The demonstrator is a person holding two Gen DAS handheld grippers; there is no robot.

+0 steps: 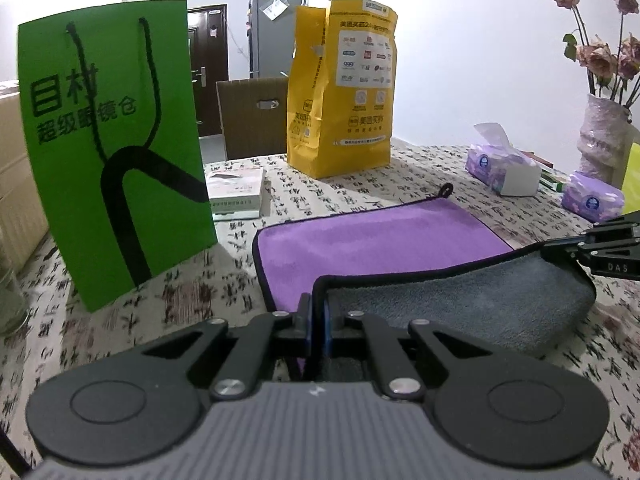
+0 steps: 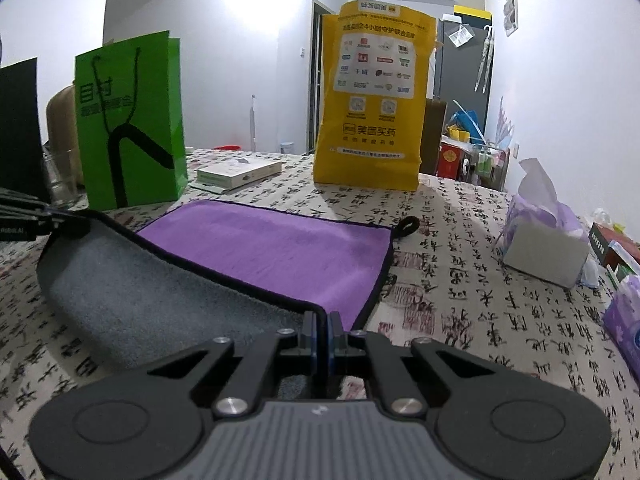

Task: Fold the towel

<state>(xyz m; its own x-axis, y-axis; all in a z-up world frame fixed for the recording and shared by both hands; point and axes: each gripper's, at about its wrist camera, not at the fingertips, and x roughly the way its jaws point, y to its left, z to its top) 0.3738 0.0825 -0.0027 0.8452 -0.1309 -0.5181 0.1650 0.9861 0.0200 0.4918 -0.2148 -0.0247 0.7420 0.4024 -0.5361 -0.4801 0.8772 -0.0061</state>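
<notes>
A towel (image 1: 380,240), purple on top and grey underneath with a dark hem, lies on the patterned tablecloth; it also shows in the right wrist view (image 2: 272,248). Its near edge is lifted and curled over, showing the grey side (image 1: 460,300). My left gripper (image 1: 319,320) is shut on the near left corner of the towel. My right gripper (image 2: 323,334) is shut on the near right corner. Each gripper also shows at the edge of the other's view, the right one (image 1: 560,250) and the left one (image 2: 66,220). A hanging loop (image 2: 409,226) sticks out at the far right corner.
A green paper bag (image 1: 116,152) stands at the left and a yellow paper bag (image 1: 340,92) behind the towel. A flat white box (image 1: 236,192) lies between them. Tissue packs (image 1: 504,164) and a vase with dried flowers (image 1: 600,136) stand at the right. A glass (image 1: 10,304) is far left.
</notes>
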